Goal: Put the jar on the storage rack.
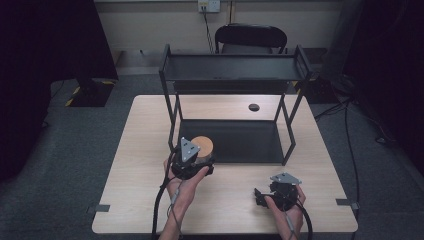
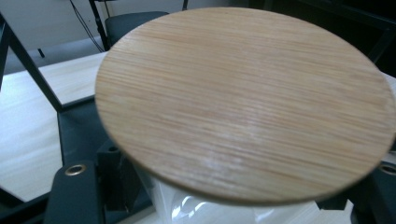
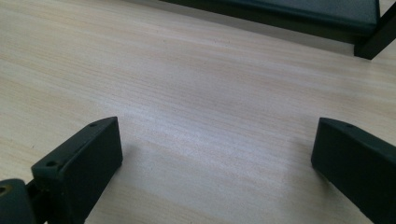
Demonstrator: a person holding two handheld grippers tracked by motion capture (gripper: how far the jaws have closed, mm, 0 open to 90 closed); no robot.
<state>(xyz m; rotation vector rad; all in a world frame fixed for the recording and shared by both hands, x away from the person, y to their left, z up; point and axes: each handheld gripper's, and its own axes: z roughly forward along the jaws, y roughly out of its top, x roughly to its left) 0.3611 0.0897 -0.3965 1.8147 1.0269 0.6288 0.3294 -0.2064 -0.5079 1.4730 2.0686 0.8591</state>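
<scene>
A jar with a round bamboo lid (image 1: 203, 145) is held just off the table in front of the black rack's lower shelf (image 1: 240, 142). My left gripper (image 1: 200, 159) is shut on the jar's body. In the left gripper view the lid (image 2: 243, 102) is very close and the pale, clear body (image 2: 205, 207) sits between the black fingers (image 2: 74, 189). My right gripper (image 1: 258, 196) rests low over the table at the front right, jaws wide apart. In its own view the right gripper (image 3: 215, 158) has only bare wood between its fingers (image 3: 84, 158).
The light wooden table (image 1: 145, 155) carries a black two-tier rack; its top shelf (image 1: 232, 67) stands high over the back half. A small dark disc (image 1: 254, 107) lies behind the rack. A black chair (image 1: 250, 36) stands beyond the table's far edge.
</scene>
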